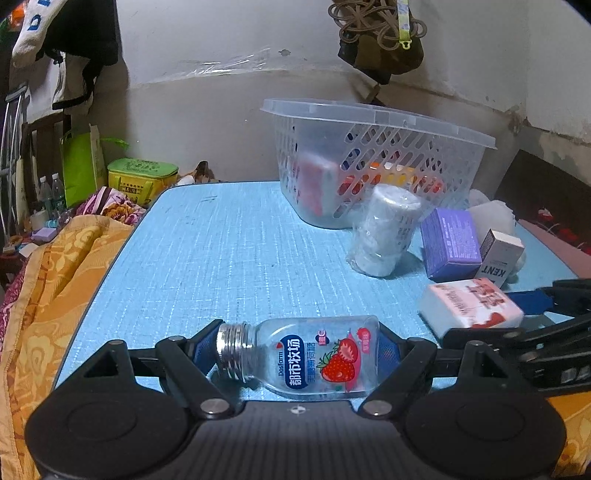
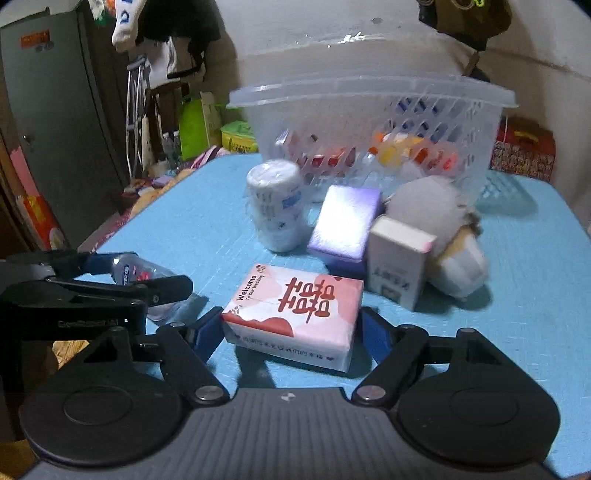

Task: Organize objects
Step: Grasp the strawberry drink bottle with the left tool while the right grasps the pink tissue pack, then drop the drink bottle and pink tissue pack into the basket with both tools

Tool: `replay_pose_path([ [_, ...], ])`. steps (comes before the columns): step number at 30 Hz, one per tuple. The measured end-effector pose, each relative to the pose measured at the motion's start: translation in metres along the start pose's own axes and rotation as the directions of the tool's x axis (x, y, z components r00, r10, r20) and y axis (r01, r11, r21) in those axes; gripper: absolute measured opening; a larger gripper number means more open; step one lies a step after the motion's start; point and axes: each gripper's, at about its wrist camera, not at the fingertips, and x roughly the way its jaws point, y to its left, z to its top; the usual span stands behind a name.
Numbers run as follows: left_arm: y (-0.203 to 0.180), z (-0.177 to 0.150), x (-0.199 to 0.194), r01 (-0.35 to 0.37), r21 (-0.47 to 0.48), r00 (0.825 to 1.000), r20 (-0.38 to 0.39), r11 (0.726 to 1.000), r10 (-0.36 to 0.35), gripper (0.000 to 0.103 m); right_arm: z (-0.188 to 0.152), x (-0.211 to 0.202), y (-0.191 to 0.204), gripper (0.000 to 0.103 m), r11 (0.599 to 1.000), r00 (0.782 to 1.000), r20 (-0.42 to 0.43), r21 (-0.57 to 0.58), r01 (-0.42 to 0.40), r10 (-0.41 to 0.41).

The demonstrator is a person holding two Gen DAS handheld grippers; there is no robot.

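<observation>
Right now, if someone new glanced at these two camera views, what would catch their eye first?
Probably the clear strawberry-label bottle lying sideways between the left claw fingers at the near edge of the blue table. Next, the pink wedding tissue pack sits between the open right claw fingers. Behind them stands the white slotted basket, with colourful items inside.

Orange patterned blanket (image 1: 62, 280), green box (image 1: 142, 177) (lidded), grey cabinet (image 2: 55, 122), hanging sock (image 1: 33, 33)

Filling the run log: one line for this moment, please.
left gripper: shut on strawberry bottle | right gripper: open around pink tissue pack | basket: behind
</observation>
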Motion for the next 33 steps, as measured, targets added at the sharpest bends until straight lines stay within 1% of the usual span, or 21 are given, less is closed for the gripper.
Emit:
replay_pose_path([
  [2, -0.001, 0.001, 0.000, 0.008, -0.007, 1.000, 0.000, 1.000, -0.008, 0.084, 0.001, -0.009, -0.006, 0.080, 1.000, 1.000, 0.024, 0.009, 0.002, -0.003],
  [4, -0.002, 0.001, -0.002, 0.031, -0.009, 0.999, 0.011, 0.999, -0.031, 0.083, 0.002, -0.018, -0.009, 0.080, 1.000, 0.999, 0.039, 0.016, -0.002, 0.002],
  [9, -0.016, 0.005, -0.018, 0.043, 0.034, 0.995, 0.088, 0.999, -0.046, 0.083, 0.001, -0.044, -0.017, 0.080, 1.000, 0.994, 0.109, 0.011, -0.006, 0.004],
  [13, -0.030, 0.007, -0.027, 0.053, 0.084, 0.992, 0.111, 0.995, -0.063, 0.083, 0.000, -0.059, -0.026, 0.080, 1.000, 0.989, 0.150, -0.006, 0.009, -0.008],
  [16, -0.036, 0.008, -0.031, 0.048, 0.108, 0.990, 0.128, 0.993, -0.061, 0.083, -0.002, -0.063, -0.037, 0.080, 1.000, 0.988, 0.157, 0.007, 0.007, -0.008],
  [20, -0.037, 0.011, -0.032, 0.056, 0.087, 0.989, 0.132, 0.995, -0.067, 0.083, -0.005, -0.067, -0.047, 0.080, 1.000, 0.987, 0.161, 0.026, 0.000, -0.004],
  [22, -0.036, 0.014, -0.035, 0.071, 0.076, 0.986, 0.145, 0.995, -0.081, 0.083, -0.006, -0.072, -0.051, 0.080, 1.000, 0.985, 0.175, 0.024, 0.001, -0.005],
  [27, -0.034, 0.026, -0.052, 0.093, 0.043, 0.969, 0.224, 0.995, -0.100, 0.083, -0.008, -0.088, -0.060, 0.080, 1.000, 0.973, 0.229, 0.012, 0.025, -0.027],
  [33, -0.038, 0.040, -0.055, 0.093, 0.001, 0.956, 0.278, 0.996, -0.089, 0.083, -0.004, -0.087, -0.078, 0.080, 0.999, 0.970, 0.241, 0.044, 0.006, -0.016],
])
